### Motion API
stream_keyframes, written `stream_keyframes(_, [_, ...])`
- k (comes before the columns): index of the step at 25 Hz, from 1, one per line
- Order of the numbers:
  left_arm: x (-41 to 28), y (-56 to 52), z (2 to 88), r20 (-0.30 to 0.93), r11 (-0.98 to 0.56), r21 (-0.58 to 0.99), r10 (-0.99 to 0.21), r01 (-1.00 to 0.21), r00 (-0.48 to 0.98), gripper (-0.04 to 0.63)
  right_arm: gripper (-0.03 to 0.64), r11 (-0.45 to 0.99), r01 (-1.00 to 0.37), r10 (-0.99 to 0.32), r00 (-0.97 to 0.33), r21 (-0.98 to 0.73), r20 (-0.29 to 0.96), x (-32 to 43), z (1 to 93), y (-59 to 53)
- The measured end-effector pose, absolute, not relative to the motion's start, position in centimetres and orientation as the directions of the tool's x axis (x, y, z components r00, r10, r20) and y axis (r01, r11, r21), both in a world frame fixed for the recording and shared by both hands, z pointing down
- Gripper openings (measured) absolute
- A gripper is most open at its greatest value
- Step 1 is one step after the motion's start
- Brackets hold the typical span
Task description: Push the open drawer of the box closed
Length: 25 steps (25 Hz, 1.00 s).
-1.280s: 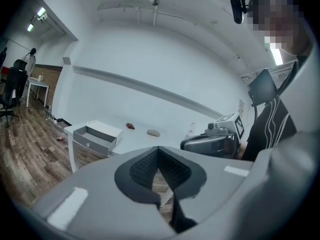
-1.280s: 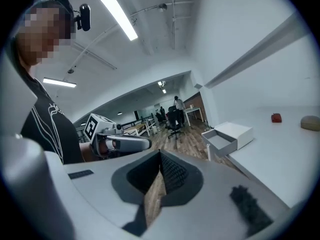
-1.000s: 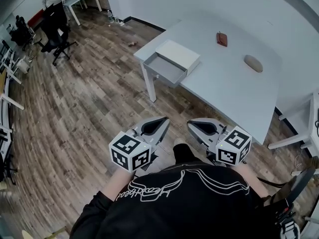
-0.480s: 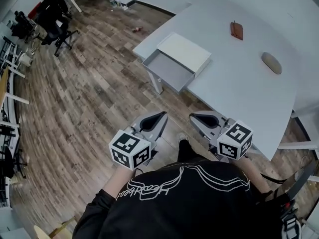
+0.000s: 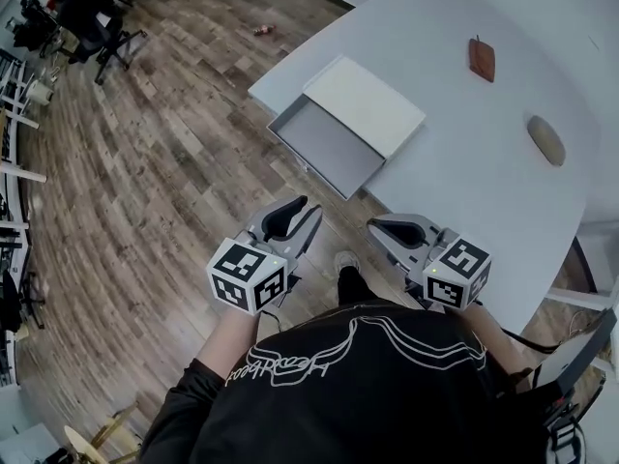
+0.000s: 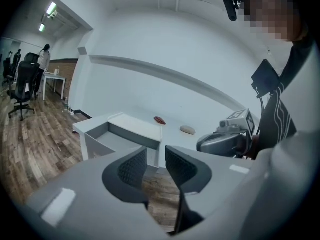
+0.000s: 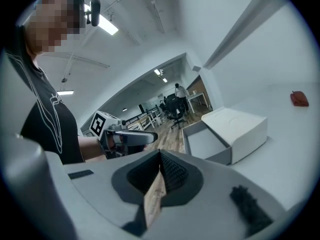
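A white box stands near the corner of the white table. Its grey drawer is pulled out toward me, past the table edge, and is empty. I hold both grippers close to my chest, well short of the box and touching nothing. The jaws of my left gripper are opening, and the left gripper view shows a gap with nothing between the pads. My right gripper is shut and empty. Both gripper views show the box and the drawer ahead.
On the table beyond the box lie a small red-brown thing and a beige oval thing. Wooden floor spreads to the left, with office chairs and desks far off.
The view has come closer to the table, so the box and drawer look larger and nearer. My left gripper's jaws, closed before, now stand apart. The right gripper stays shut.
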State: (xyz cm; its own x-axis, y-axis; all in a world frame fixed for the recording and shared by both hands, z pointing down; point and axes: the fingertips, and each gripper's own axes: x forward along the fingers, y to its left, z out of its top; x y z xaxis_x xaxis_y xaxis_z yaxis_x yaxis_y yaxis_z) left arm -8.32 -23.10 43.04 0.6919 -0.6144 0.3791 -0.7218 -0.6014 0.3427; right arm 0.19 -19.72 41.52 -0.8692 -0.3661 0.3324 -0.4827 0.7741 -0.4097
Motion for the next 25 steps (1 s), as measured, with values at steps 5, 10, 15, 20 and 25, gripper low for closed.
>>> stream_keyframes(5, [-10.2, -26.6, 47.5, 0.468, -0.569, 0.284, -0.62, -0.772, 0.63, 0.127, 0.009, 0.746, -0.498, -0.358, -0.86, -0.443, 0.364, 1.0, 44.0, -21.5])
stream_keyframes(10, [-11.0, -28.7, 51.4, 0.525, -0.578, 0.226, -0.606, -0.784, 0.598, 0.13, 0.008, 0.728, -0.513, -0.362, -0.851, -0.455, 0.38, 1.7, 45.5, -22.9])
stream_keyframes(15, [-11.3, -30.8, 54.2, 0.566, -0.591, 0.197, -0.583, -0.782, 0.583, 0.13, 0.009, 0.718, -0.522, -0.353, -0.843, -0.46, 0.406, 1.9, 46.2, -23.4])
stream_keyframes(20, [-11.6, -31.9, 55.9, 0.587, -0.597, 0.187, -0.569, -0.78, 0.576, 0.13, 0.009, 0.702, -0.532, -0.356, -0.838, -0.474, 0.414, 2.1, 47.2, -24.0])
stream_keyframes(25, [-11.7, -32.0, 57.2, 0.593, -0.607, 0.187, -0.557, -0.773, 0.581, 0.123, 0.008, 0.686, -0.537, -0.364, -0.838, -0.491, 0.407, 2.0, 47.7, -24.3])
